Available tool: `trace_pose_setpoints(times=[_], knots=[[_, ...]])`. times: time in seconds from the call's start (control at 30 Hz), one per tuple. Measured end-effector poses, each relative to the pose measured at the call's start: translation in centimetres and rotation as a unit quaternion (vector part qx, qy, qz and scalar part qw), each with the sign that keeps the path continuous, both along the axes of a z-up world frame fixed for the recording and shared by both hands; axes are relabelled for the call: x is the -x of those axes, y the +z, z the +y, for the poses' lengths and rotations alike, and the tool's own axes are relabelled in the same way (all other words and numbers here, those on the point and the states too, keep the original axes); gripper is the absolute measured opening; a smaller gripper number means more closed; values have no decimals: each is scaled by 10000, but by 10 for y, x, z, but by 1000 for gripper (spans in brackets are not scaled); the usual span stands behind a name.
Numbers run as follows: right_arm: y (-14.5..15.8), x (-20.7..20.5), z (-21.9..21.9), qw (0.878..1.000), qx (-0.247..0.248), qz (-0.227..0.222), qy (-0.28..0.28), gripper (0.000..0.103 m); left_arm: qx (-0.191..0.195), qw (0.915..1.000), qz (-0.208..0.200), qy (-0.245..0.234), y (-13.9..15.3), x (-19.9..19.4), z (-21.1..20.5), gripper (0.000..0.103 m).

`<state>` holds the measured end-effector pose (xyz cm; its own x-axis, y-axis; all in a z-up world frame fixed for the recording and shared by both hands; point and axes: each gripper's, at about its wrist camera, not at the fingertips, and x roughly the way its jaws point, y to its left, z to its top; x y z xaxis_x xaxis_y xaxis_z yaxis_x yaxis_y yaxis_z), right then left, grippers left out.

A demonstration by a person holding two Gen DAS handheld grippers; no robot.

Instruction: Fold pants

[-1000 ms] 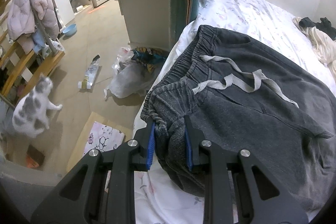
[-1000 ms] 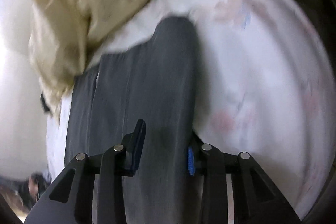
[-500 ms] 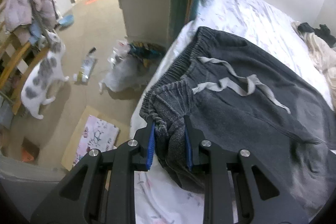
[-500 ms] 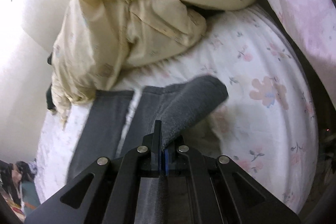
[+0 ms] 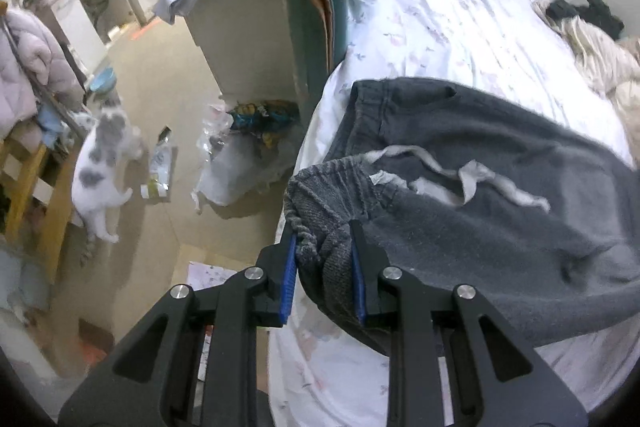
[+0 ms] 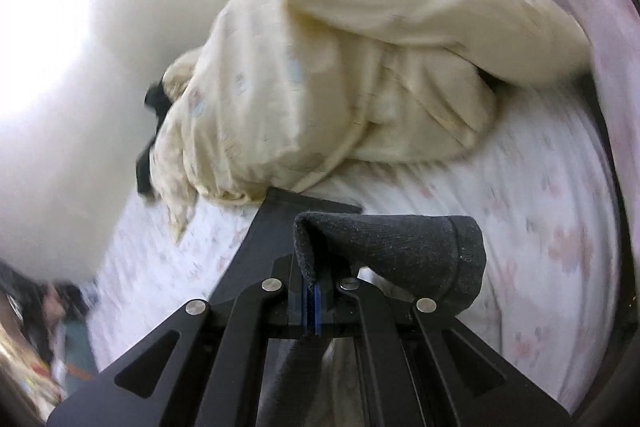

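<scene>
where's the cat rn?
Left wrist view, far left: the cat stands on the floor beside the wooden rack, left of the bed, well clear of the pants.

L gripper [image 5: 323, 269] jaws part-closed w/ a wide gap; R gripper [image 6: 313, 293] jaws seemingly fully pinched.

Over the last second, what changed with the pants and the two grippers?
The right gripper went from open around a leg to shut on the leg cuff and lifted it off the bed sheet. The left gripper stayed clamped on the waistband, raising it slightly.
</scene>
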<state>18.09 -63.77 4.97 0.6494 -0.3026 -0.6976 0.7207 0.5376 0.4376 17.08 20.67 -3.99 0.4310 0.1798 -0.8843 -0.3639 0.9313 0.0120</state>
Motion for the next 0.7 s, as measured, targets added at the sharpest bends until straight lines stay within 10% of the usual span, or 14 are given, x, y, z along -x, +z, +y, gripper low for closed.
trace_pose_setpoints(times=[0.17,0.4,0.7], knots=[[1,-51,-1,9991,101,225,342,1,237,9997,-27,20,12,-35,10,20],[-27,-157,3,9888,626,1059,851,1,-488,9964,318,-616,-1,-125,0,20],[-117,-316,38,9376,1625,2660,1540,1,-539,9926,986,-468,-72,-245,13,21]])
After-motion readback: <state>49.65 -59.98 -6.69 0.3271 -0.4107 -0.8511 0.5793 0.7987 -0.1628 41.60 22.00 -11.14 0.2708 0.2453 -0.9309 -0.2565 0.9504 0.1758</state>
